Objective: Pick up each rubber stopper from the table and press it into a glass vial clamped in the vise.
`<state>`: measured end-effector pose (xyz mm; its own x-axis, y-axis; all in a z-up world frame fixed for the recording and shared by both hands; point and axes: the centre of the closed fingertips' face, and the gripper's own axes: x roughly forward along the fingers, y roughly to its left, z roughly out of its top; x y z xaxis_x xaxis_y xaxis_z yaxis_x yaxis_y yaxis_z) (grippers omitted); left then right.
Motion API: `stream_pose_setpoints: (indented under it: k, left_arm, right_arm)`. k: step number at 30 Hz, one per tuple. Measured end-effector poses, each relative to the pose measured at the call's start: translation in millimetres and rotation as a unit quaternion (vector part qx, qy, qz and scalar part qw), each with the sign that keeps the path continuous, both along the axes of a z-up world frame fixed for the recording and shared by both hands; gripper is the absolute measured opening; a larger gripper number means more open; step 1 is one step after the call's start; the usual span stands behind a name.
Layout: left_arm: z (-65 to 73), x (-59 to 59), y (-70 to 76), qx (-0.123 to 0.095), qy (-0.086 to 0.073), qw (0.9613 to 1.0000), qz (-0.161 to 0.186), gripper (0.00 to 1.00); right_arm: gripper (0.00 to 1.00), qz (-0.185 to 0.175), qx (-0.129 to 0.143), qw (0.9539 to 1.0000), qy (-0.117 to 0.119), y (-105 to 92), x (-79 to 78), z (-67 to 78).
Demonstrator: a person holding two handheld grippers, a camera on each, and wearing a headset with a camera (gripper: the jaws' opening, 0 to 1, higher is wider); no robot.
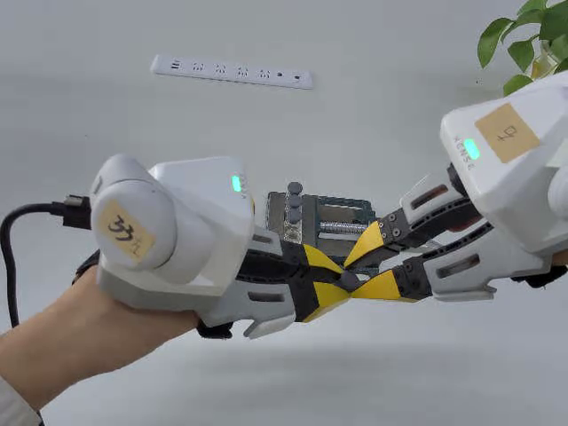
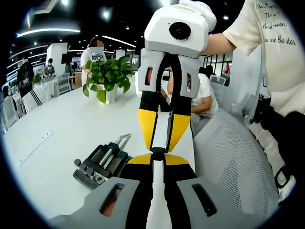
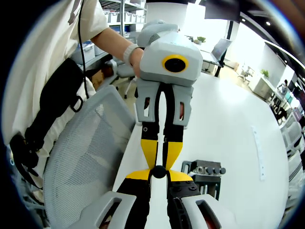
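The left tool (image 1: 342, 282) and right tool (image 1: 355, 277) meet tip to tip in the air above the vise (image 1: 342, 213). Each has its jaws drawn together. A small dark rubber stopper (image 3: 158, 171) sits where the tips touch, and which tool grips it cannot be told. The vise stands on the white surface (image 1: 399, 115) and clamps a row of grey-stoppered vials (image 1: 294, 202). A power strip (image 1: 231, 73) lies well beyond.
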<state>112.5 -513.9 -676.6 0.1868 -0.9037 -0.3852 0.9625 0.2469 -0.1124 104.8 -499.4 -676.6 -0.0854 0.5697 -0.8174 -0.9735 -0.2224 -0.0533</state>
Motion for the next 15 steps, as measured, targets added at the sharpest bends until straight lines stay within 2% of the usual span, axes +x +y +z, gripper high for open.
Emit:
stream_pose_setpoints:
  k: [6,8,15]
  left_arm:
    - [-0.7,-2.0,-0.8,0.001,0.007,1.0,-0.006,0.03]
    - [-1.3,-2.6,-0.8,0.0,0.01,0.9999,-0.007,0.03]
    - [-1.5,-3.3,0.2,-0.003,0.014,0.9999,-0.006,0.03]
  right_arm:
    - [0.08,0.022,-0.011,0.9996,-0.015,-0.5,-3.4,-0.7]
    - [0.08,0.039,-0.016,0.9987,-0.028,-1.1,-4.3,-1.6]
    - [0.08,0.039,-0.021,0.9987,-0.025,-0.2,-5.0,-2.0]
